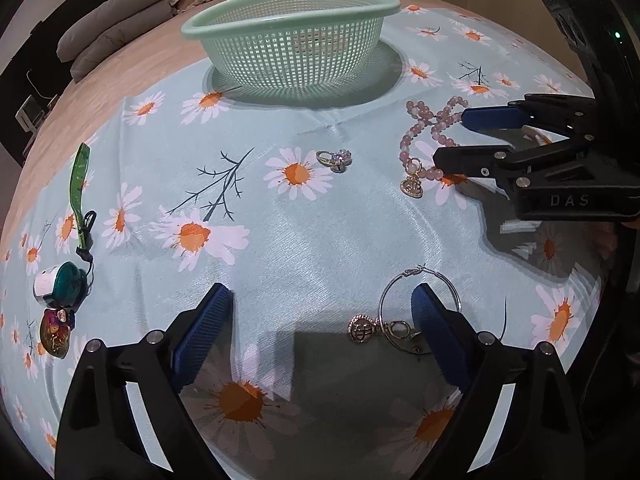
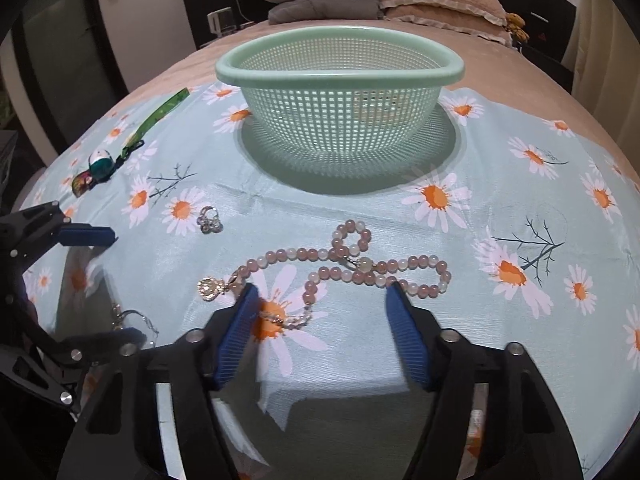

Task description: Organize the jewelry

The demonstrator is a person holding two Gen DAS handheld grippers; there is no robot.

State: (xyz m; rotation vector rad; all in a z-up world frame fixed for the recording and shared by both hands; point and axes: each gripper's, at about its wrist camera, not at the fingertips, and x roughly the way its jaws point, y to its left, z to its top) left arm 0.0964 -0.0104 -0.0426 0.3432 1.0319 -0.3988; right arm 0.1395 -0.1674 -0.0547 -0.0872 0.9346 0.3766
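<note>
Far left near cloth edge: green strap (image 1: 79,178) with trinkets (image 1: 60,300). Left gripper (image 1: 322,312) spread wide, holding nothing; hoop earrings (image 1: 404,312) lying at its right fingertip. Centre: small ring (image 1: 335,160) alone on bare daisy cloth (image 1: 320,232), green basket (image 2: 340,68) behind. Right gripper (image 2: 320,300) gaping, low over pink bead necklace (image 2: 344,268), no grasp.

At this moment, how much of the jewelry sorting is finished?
Nothing looks done: no jewelry shows in the basket. Both tools are open and hold nothing; the right tool straddles the bead necklace. Also left: ring, hoop earrings, keychain.
</note>
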